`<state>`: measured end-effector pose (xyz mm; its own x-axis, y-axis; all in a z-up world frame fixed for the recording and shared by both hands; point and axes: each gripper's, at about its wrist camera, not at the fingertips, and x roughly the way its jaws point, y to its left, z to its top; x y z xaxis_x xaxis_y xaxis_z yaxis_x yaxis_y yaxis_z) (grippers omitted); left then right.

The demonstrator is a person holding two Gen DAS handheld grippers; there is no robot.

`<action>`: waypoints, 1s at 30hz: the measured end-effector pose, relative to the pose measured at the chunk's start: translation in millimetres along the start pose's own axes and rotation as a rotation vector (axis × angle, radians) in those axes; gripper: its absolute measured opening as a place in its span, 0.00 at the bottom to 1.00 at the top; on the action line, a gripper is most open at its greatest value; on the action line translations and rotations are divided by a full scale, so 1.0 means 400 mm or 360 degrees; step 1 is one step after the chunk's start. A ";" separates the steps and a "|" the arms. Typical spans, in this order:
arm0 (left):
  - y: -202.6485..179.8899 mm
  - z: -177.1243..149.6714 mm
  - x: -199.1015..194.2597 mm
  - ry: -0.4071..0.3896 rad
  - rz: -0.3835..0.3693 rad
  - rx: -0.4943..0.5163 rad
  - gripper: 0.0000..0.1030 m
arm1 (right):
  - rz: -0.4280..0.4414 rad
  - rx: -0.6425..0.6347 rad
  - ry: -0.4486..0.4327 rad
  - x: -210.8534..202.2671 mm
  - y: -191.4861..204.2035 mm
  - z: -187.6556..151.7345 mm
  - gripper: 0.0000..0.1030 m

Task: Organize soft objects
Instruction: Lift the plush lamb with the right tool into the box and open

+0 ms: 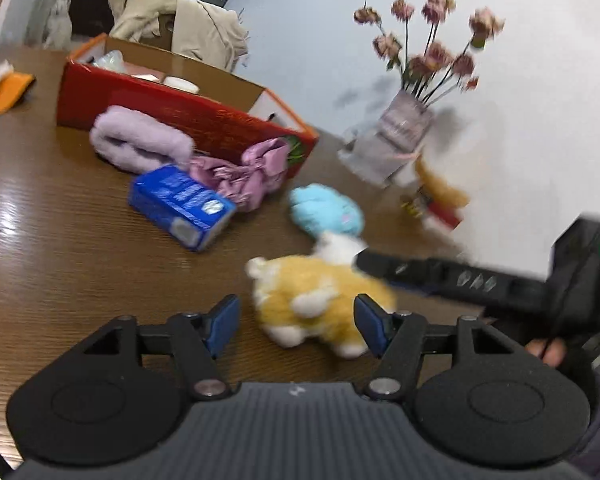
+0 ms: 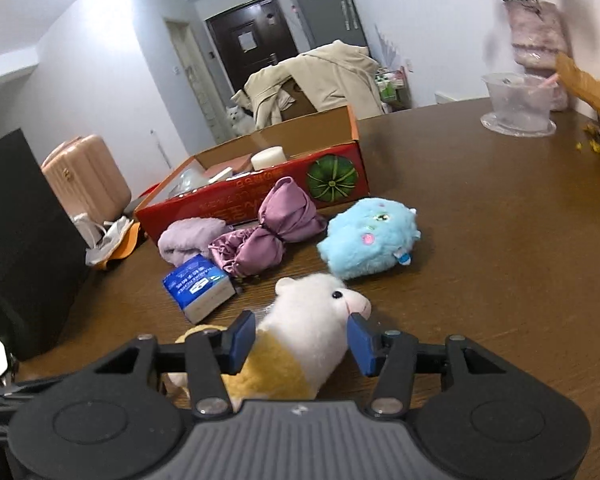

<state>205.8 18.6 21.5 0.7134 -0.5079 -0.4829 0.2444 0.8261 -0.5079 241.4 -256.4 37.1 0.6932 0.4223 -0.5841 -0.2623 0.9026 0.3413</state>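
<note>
Now, the scene by parts:
Left hand-held gripper (image 1: 296, 326): jaws stand wide; the rear half of the yellow-and-white plush (image 1: 316, 304) sits between the blue pads (image 1: 224, 322) with a gap on each side, so nothing is gripped.
Right hand-held gripper (image 2: 300, 340): jaws part-open around the plush's white head and neck (image 2: 312, 320); the right pad lies against the muzzle, the left pad stands just beside the neck; a firm grip does not show.
Yellow-and-white plush: lies on the brown worktop (image 1: 60, 240), between both grippers, head pointing away from the left camera.
Blue plush (image 2: 368, 238): on the worktop just beyond the yellow one, apart from it.
Pink satin bundle (image 2: 268, 228): against the front wall of the red box (image 2: 260, 196).
Lilac fluffy roll (image 1: 140, 142): beside the bundle, touching the box front.
Blue tissue pack (image 1: 182, 206): on its side in front of the roll.
Red box: open-topped, some pale items inside.
Vase of flowers (image 1: 404, 128): near the wall, blurred.
</note>
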 end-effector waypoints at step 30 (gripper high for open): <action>0.068 0.535 0.362 -0.0173 0.0105 -0.0318 0.47 | 0.0275 0.0036 -0.0125 0.358 -0.050 0.559 0.43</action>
<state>456.2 19.7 90.5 0.7928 -0.4159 -0.4455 0.0676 0.7865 -0.6139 495.8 -232.5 111.4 0.6895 0.5624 -0.4564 -0.3675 0.8147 0.4486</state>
